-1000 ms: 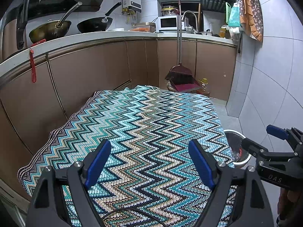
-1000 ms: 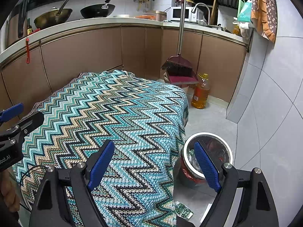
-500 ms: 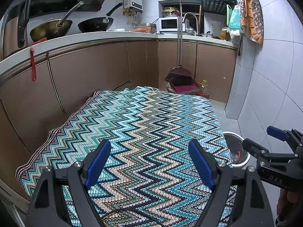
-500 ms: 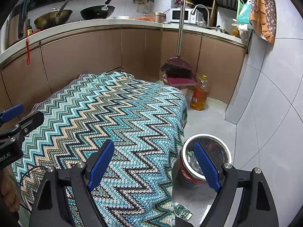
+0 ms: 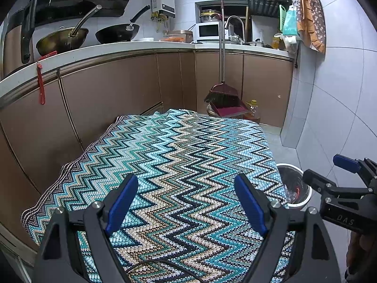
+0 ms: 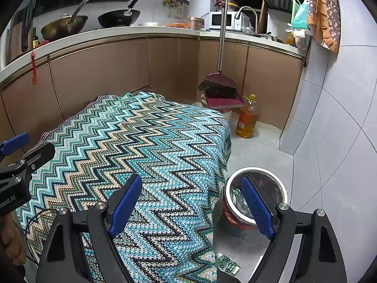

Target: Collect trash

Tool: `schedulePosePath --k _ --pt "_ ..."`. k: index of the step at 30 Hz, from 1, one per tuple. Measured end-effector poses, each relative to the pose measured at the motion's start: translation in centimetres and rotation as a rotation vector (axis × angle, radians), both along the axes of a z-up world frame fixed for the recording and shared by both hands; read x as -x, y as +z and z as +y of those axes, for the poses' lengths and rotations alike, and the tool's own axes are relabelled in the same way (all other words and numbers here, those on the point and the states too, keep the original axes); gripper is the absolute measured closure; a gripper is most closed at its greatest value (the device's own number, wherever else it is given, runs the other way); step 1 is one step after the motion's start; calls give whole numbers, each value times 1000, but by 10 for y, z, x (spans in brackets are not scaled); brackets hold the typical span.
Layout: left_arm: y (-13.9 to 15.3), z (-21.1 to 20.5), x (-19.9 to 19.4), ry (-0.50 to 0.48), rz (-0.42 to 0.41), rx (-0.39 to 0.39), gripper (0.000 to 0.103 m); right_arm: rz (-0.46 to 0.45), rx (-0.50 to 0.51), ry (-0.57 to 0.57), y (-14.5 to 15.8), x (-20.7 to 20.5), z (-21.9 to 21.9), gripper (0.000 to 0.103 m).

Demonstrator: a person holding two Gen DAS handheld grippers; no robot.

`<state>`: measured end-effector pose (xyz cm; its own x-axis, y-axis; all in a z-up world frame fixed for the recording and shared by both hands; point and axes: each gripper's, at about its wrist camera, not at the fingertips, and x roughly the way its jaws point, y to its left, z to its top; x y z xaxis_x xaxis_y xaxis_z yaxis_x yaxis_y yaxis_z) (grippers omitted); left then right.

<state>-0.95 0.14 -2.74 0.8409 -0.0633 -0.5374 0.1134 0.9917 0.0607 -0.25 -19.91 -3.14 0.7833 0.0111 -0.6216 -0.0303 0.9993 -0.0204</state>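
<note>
Two views, taken in turn. From your left wrist camera, your left gripper [image 5: 186, 202] sits at the bottom centre of the frame with its blue pads spread wide and nothing between them, hovering over the zigzag cloth [image 5: 179, 155] that covers the table. No trash lies on that cloth. At the right edge you can see your right gripper [image 5: 329, 174] from the side, and just behind it, at lower right, the rim of the waste bin [image 5: 304, 202] standing on the floor close against the table's edge. From your right wrist camera, the right gripper [image 6: 190, 207] is also spread apart and empty, low in the frame, with its right pad lying over the bin [image 6: 280, 186], which already holds crumpled wrappers in a red liner. The one loose piece you have left is the small green wrapper [image 6: 227, 263] on the floor tiles at the bottom centre, beside the hanging cloth and in front of the bin. Expect it to be light, thin and floppy, lying nearly flat; take it by a raised edge or corner, since a flat pinch may slide off the tile.
</note>
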Motion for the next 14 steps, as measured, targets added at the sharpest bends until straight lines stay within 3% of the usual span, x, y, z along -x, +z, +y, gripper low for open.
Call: schedulePosePath --k 14 --pt "0 -11 0 -37 19 -2 20 -21 -8 -42 1 3 -12 16"
